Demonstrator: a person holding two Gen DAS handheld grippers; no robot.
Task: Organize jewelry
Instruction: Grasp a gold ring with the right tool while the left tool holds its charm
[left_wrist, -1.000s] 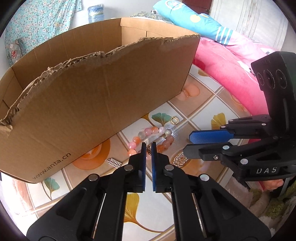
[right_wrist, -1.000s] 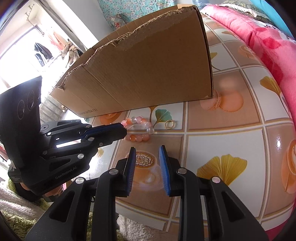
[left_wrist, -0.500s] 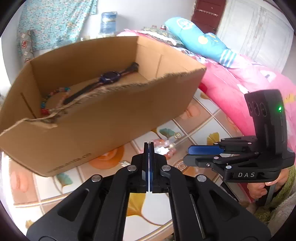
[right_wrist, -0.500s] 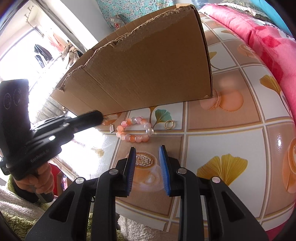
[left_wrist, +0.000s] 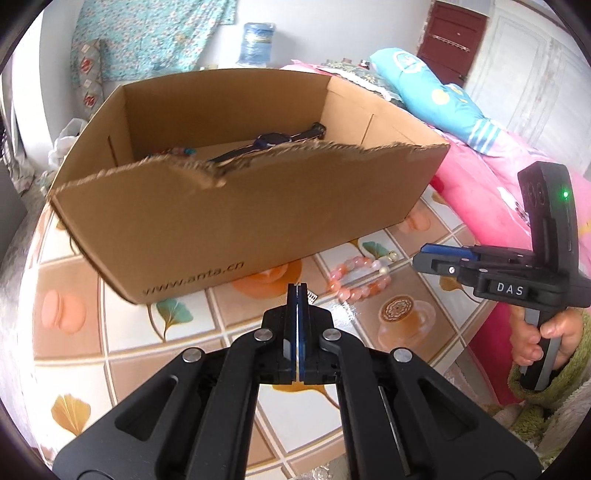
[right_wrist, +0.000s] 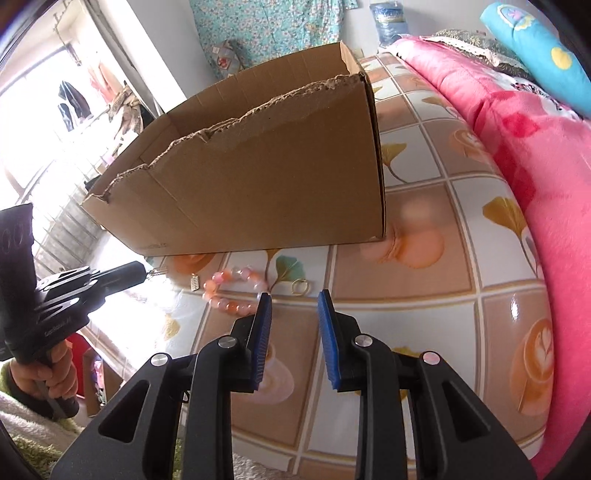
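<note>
My left gripper is shut, hovering over the tiled tabletop in front of the cardboard box. In the right wrist view a thin chain pokes out of its tip toward a small silver pendant, which also shows beside the shut fingertips. A pink and orange bead bracelet and a gold ring lie just in front of the box. My right gripper is open and empty, just short of bracelet and ring. A dark wristwatch lies inside the box.
A pink blanket and a blue pillow border the table on the right. A water bottle stands behind the box. Coloured beads lie in the box. A hand in a green sleeve holds the right gripper.
The left gripper's jaws shut, then it drew back and up from the bracelet, so the box's inside came into view. The right gripper stayed almost still and open.
</note>
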